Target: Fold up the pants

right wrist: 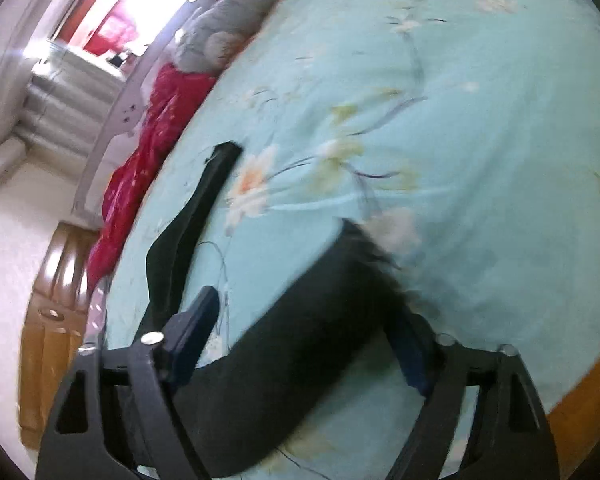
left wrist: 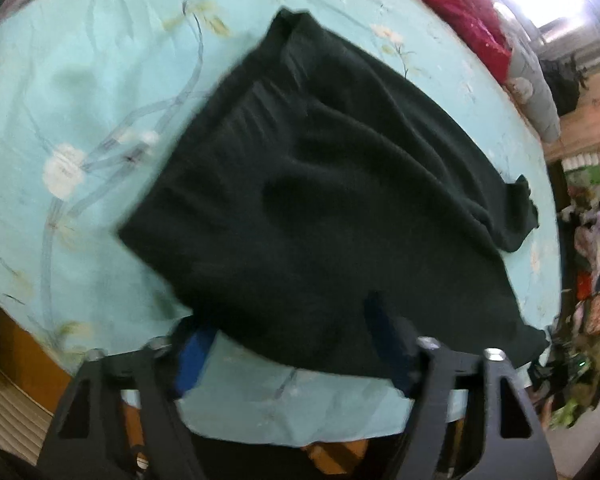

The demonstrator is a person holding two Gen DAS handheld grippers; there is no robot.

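Dark pants [left wrist: 320, 200] lie folded and spread flat on the light blue flowered bed sheet [left wrist: 80, 80]. Their near edge lies across the gap of my left gripper [left wrist: 288, 350], whose blue-padded fingers [left wrist: 192, 360] stand apart without pressing the cloth. In the right wrist view a band of the pants [right wrist: 300, 320] runs between the fingers of my right gripper [right wrist: 306, 342], which stands open over it. A narrower strip of the same dark cloth [right wrist: 196, 220] stretches away to the left on the sheet [right wrist: 460, 160].
A red cloth [left wrist: 460, 8] and a grey pillow [left wrist: 536, 92] lie along the far side of the bed. The wooden bed frame [right wrist: 56, 300] shows at the edge. A heap of mixed clothes [left wrist: 592, 280] sits on the floor beside the bed.
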